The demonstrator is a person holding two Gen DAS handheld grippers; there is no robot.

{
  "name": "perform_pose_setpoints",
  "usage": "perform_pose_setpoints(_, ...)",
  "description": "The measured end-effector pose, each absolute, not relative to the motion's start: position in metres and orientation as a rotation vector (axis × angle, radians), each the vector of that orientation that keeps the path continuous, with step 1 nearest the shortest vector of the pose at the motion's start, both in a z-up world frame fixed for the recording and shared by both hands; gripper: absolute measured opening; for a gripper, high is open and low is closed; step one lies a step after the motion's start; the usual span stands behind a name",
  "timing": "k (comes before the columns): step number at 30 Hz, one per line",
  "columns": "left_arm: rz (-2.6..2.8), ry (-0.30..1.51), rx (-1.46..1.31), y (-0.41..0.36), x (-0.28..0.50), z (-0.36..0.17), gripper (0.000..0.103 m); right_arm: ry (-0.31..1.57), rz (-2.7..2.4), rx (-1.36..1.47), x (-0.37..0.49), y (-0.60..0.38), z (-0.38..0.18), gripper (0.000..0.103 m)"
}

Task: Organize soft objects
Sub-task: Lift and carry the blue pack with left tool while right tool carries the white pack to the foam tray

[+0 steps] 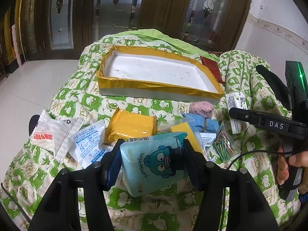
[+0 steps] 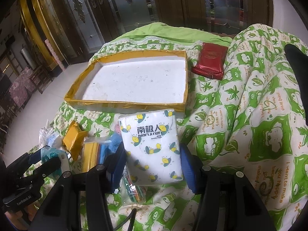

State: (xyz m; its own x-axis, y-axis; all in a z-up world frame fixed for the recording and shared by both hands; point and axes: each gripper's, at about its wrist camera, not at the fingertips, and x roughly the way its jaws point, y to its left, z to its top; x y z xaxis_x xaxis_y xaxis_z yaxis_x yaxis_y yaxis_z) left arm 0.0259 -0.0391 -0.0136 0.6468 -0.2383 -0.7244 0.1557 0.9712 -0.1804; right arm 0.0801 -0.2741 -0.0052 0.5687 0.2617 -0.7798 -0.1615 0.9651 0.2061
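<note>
left tongs (image 1: 152, 159): I see them tilted down, pinching blue tissue pack (image 1: 154, 163)
right tongs (image 2: 152, 163): tilted down, pinching white tissue pack (image 2: 152, 148)
tray (image 2: 125, 104): beyond both

The tray (image 2: 134, 80) is wide open inside w/ nothing in it, so there's room to come in from above; its gold rim is low, prob no real obstacle; front-left of it is crowded: yellow packet (image 1: 130, 127), desiccant sachets (image 1: 86, 144), zip bag of sticks (image 1: 224, 146); red pouch (image 2: 209, 61) sits just right of the tray; a big quilt fold (image 2: 259, 105) walls off the right side; bare quilt nearest the camera looks passable.
</note>
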Motion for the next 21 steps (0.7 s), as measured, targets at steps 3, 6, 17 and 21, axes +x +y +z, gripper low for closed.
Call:
perform_pose_setpoints(3, -0.225, 0.837, -0.108, -0.039, 0.028, -0.011, 0.059, 0.937, 0.252, 0.118, 0.080, -0.273, -0.004, 0.058)
perform_pose_setpoints(6, -0.224, 0.836, -0.109, -0.039, 0.033, -0.005, 0.059, 0.942, 0.258, 0.126, 0.081, -0.273, -0.002, 0.058)
perform_pose_setpoints(17, -0.210, 0.804, -0.092, -0.041, 0.055, 0.015, 0.059, 0.929, 0.258, 0.098, 0.082, -0.270, 0.011, 0.058)
perform_pose_setpoints(21, -0.204, 0.793, -0.077, -0.044, 0.066, 0.024, 0.059, 0.922, 0.259, 0.086, 0.086, -0.268, 0.018, 0.058)
